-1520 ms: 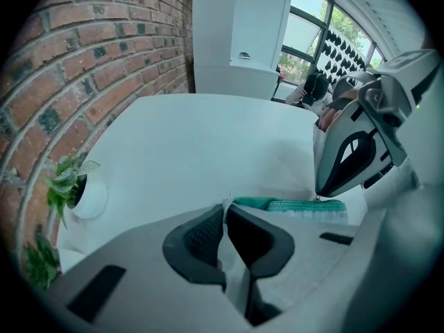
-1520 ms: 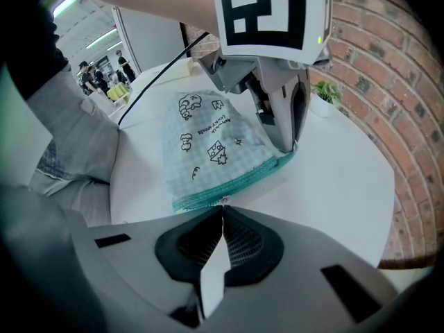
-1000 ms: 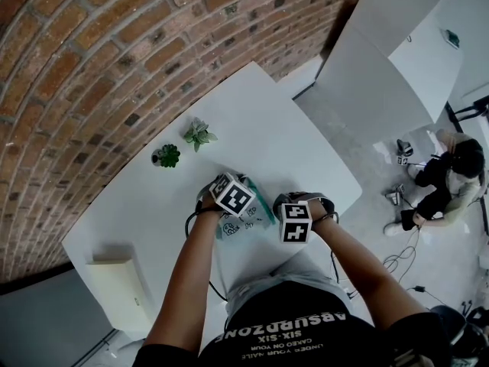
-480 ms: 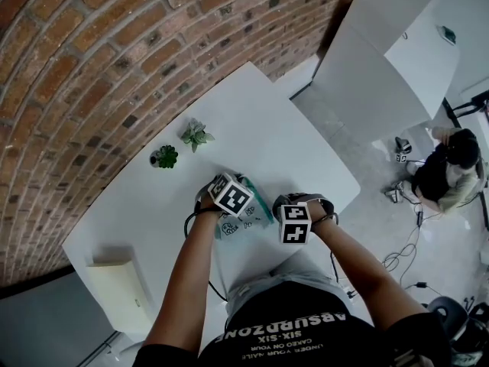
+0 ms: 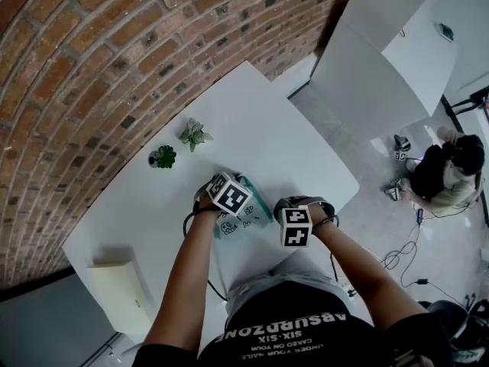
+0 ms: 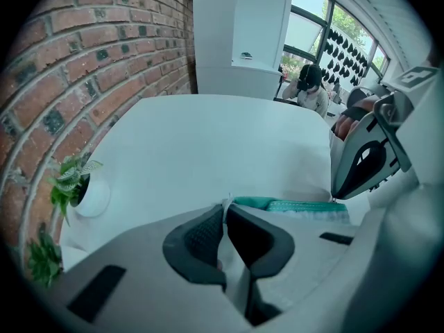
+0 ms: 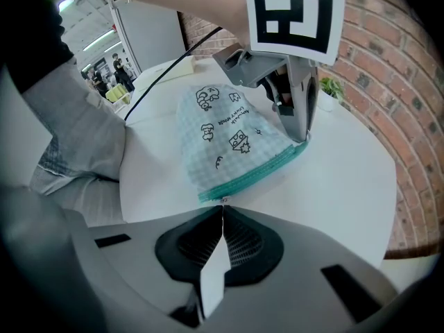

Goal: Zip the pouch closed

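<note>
**Left gripper view.** The left gripper (image 6: 224,215) is pointing steeply down at the white table (image 6: 208,144). Its jaws are standing almost together, and they are pinching a thin pale corner of the pouch (image 6: 312,215) between the pads. From that pinch the teal zipper band (image 6: 298,205) is running away to the right along the table, so the long axis of the pouch is lying sideways from these fingers.

**Right gripper view.** The right gripper (image 7: 221,217) is facing the opposite end of the same band. Its jaws are pressing together on a narrow white pull tab (image 7: 211,269), which is leading up to the small slider (image 7: 222,200) at the near tip of the zipper. The checked cloth is spreading away from this gripper, and the left gripper is clamping the far corner.

**Head view.** The pouch is lying flat on the table directly in front of the person. The two grippers are standing at its opposite ends, left end anchored, right end on the tab. The slider is probably sitting at the right-hand end of its travel. Any remaining pull is therefore running along the band, away from the left gripper.
</note>
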Tool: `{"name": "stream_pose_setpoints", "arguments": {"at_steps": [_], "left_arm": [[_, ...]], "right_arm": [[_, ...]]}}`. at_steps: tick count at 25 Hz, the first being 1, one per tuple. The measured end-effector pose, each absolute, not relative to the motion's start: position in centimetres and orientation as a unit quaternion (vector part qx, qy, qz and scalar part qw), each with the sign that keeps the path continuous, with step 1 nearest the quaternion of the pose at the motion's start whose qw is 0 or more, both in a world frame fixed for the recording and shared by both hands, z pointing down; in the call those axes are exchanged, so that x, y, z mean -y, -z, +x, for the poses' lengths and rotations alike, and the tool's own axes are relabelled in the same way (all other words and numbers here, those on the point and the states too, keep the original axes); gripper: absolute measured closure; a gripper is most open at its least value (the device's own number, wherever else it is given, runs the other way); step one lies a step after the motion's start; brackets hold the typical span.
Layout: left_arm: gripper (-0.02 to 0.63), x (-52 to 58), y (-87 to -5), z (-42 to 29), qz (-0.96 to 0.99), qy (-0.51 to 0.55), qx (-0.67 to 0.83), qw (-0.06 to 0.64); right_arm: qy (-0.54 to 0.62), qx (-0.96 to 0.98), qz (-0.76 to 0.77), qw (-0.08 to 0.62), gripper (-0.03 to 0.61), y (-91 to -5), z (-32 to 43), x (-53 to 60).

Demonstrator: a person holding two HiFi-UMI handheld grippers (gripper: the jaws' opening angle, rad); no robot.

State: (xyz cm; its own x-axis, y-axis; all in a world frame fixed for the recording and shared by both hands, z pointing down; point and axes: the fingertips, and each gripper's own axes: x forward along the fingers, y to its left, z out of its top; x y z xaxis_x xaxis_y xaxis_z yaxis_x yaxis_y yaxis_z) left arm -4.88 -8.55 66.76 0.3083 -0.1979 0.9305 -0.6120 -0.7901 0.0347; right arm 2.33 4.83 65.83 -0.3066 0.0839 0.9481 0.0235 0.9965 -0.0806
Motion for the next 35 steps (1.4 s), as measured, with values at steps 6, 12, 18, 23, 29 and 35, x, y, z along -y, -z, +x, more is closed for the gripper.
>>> {"name": "stream_pose_setpoints", "arguments": {"at_steps": [6,12,18,23,29,35], "left_arm": [[0.589,8.79,-66.54,-4.73,0.786,-0.522,0.269,0.194],[0.589,8.89,-66.59,-4.94,0.785,-0.514,0.277,0.206],[0.589,8.73,-66.41,-5.26,0.782,-0.482,0.301,0.255],[0.588,8.85,-66.43,-5.21,0.782,-0.47,0.301,0.277],[0.555,8.85,-66.33,-5.14,0.775,-0.43,0.307,0.346],[0.472,8.81,-65.94,-5.53,0.776,-0.434,0.32,0.328]], "right_arm": [[-0.031,0.805,-0.038,0.591,0.577,-66.06,2.53,-5.49],[-0.067,0.813,-0.019,0.577,0.577,-66.15,2.4,-5.29],[-0.066,0.818,-0.004,0.572,0.575,-66.1,2.4,-5.34],[-0.071,0.822,0.013,0.565,0.575,-66.07,2.53,-5.34],[-0.08,0.822,0.033,0.563,0.574,-66.06,2.35,-5.31],[-0.082,0.826,0.082,0.552,0.504,-65.89,2.74,-4.88]]}}
